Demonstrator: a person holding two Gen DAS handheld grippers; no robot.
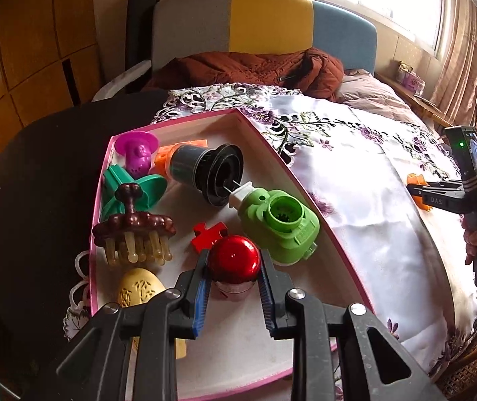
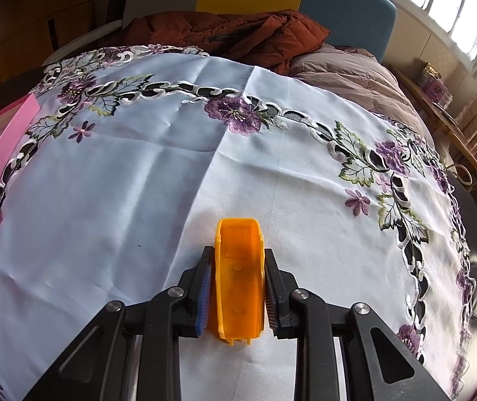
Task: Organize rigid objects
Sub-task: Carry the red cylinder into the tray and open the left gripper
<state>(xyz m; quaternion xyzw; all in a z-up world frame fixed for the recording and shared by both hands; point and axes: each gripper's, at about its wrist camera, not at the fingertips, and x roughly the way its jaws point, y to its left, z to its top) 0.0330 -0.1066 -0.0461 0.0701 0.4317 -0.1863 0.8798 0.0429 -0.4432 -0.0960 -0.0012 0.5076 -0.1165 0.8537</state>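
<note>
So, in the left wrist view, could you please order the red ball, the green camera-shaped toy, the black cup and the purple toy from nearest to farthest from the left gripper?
1. Red ball: between the left gripper's pads, gripped.
2. Green camera-shaped toy: just beyond, to the right, against the tray's pink wall.
3. Black cup: mid-tray, lying on its side.
4. Purple toy: far left corner.

Pink-rimmed box (image 1: 273,158): shallow, open, pale floor, on the embroidered cloth.
Red ball (image 1: 234,259): glossy, atop a clear base, near the box's front.
Green camera-shaped toy (image 1: 280,225): tilted against the right wall.
Black cylinder (image 1: 205,170): on its side, mid-box.
Brown comb-like piece (image 1: 134,230): pale prongs down, left side.
Orange trough (image 2: 238,280): open side up, on the cloth, possibly a toy part.
</note>
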